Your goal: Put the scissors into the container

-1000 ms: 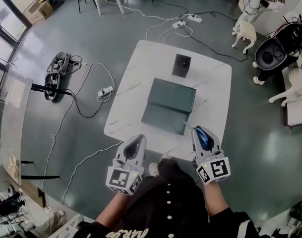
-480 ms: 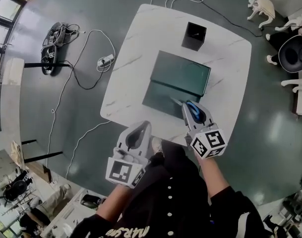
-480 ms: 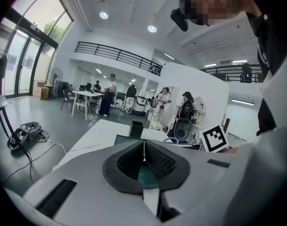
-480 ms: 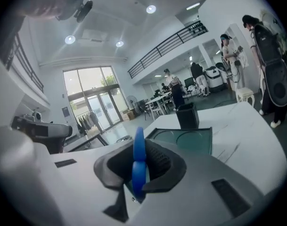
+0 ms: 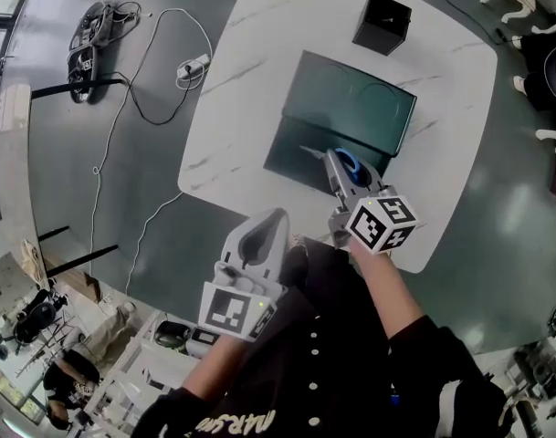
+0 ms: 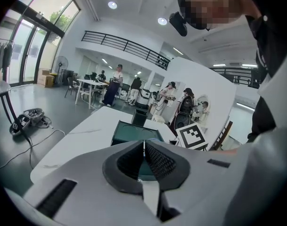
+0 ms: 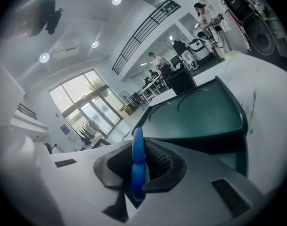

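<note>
The right gripper (image 5: 343,164) hangs over the near edge of the dark green box (image 5: 369,108), which sits at the middle of the white table (image 5: 250,89). Its jaws stand narrow and clamp the scissors (image 5: 351,164) by the blue handles. The pale blades poke out toward the table's left edge, above the box's lower, near part. In the right gripper view the blue handle (image 7: 137,171) stands on edge between the dark pads, squeezed from both sides, with the green box spreading out beyond it.

The left gripper (image 5: 273,215) sits off the table's near edge, close to the person's body. Its own view shows the jaws (image 6: 143,149) pressed flat together with nothing between them.

Out by the far edge, a small black open-topped holder (image 5: 382,21) stands apart from the green box. Whether the scissors touch the box cannot be told.
</note>
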